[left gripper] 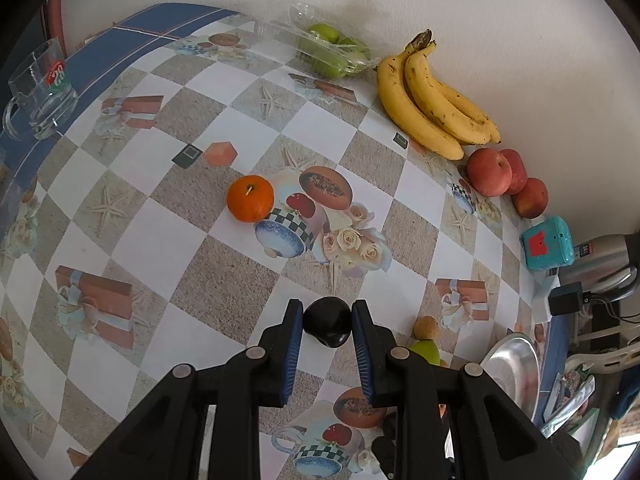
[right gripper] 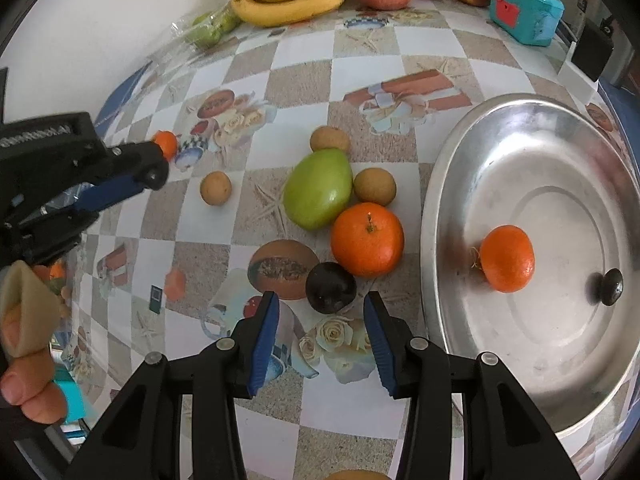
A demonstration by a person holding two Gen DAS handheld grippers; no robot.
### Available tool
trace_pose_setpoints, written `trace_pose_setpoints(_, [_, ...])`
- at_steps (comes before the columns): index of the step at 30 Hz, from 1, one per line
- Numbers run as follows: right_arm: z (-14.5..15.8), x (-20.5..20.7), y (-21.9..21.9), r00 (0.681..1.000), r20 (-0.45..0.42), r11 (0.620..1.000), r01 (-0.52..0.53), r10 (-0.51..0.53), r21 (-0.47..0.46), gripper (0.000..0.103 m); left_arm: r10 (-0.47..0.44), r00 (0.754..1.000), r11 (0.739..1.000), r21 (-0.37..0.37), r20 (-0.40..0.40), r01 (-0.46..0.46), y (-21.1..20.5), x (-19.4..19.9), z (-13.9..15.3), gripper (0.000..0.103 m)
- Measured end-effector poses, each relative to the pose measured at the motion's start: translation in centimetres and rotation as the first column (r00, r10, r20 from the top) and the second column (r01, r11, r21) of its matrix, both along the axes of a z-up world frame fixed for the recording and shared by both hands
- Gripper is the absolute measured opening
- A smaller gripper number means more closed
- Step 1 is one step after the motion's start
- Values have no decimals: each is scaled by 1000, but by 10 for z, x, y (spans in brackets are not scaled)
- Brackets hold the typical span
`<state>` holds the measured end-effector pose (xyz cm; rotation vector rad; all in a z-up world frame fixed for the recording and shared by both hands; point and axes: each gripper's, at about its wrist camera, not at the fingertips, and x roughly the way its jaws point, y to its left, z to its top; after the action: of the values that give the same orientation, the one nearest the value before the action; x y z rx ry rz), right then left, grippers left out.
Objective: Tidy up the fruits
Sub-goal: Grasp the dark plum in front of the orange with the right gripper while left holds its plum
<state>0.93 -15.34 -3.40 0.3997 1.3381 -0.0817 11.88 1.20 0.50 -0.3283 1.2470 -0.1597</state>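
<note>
Dark plum [left gripper: 327,322] clamped between the blue pads of the left hand-held gripper [left gripper: 326,322], apparently just above the checkered desk [left gripper: 224,280], though contact with the surface hard to judge. Right hand-held gripper [right gripper: 320,308] spread wide, gripping nothing, poised just short of a second dark plum [right gripper: 331,287] lying beside an orange [right gripper: 367,239] and a green fruit [right gripper: 319,188]. To the right, a steel tray [right gripper: 500,128] holding another orange [right gripper: 507,258] and a small dark fruit [right gripper: 611,286].
</note>
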Motion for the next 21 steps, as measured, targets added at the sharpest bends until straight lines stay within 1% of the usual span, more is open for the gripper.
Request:
trace_pose_setpoints(1, [-2, 0, 1, 1000, -7, 1000, 1, -1, 1, 45, 0, 1000, 1000, -1, -1, 0, 0, 0, 0, 26])
trace_pose_setpoints(3, [-7, -1, 1, 1000, -18, 1000, 2, -2, 1, 42, -1, 1000, 1000, 0, -1, 1, 0, 0, 0, 26])
trace_pose_setpoints(7, [-11, 1, 1, 1000, -5, 1000, 13, -13, 4, 41, -3, 1000, 1000, 1, 0, 3, 0, 0, 0, 26])
trace_pose_setpoints(17, [-14, 5, 0, 999, 13, 999, 32, -32, 6, 29, -3, 1000, 1000, 4, 0, 3, -1, 0, 0, 26])
trace_pose_setpoints(21, [-13, 5, -1, 999, 14, 999, 35, -35, 10, 29, -1, 1000, 1000, 5, 1, 1, -1, 0, 0, 26])
